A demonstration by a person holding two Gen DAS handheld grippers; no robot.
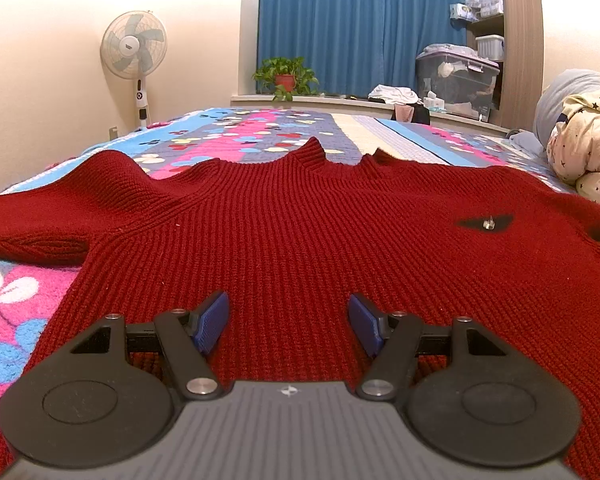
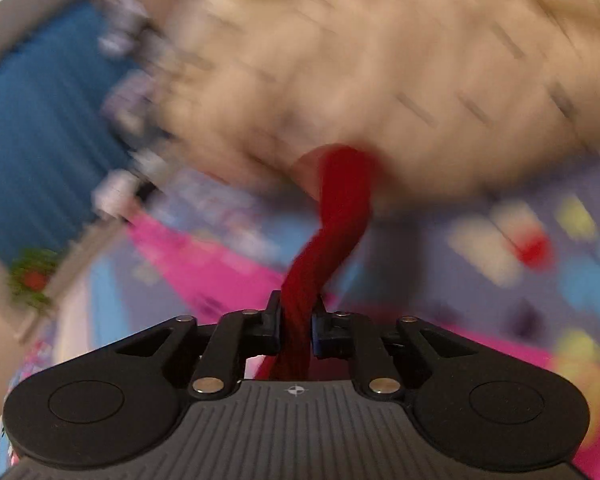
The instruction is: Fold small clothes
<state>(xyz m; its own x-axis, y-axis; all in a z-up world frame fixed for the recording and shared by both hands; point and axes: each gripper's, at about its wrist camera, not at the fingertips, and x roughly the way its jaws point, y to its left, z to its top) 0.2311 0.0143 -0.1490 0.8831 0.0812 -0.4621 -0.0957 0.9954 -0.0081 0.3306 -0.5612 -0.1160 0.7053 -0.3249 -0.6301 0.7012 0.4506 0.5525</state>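
Observation:
A dark red knit sweater [image 1: 300,232] lies spread flat on the bed, collar at the far side, one sleeve stretched out to the left. A small dark emblem [image 1: 486,224] sits on its chest at the right. My left gripper [image 1: 288,322] is open, its blue pads just above the sweater's near hem, holding nothing. My right gripper [image 2: 296,322] is shut on a bunched strand of the red sweater [image 2: 340,208], which rises twisted from between the pads. The right wrist view is heavily motion-blurred.
The bed has a colourful floral quilt [image 1: 236,128]. A star-print bundle [image 1: 584,148] lies at the right. A standing fan [image 1: 134,46], a potted plant [image 1: 286,76], blue curtains, a storage box [image 1: 456,80] and shelves stand beyond the bed.

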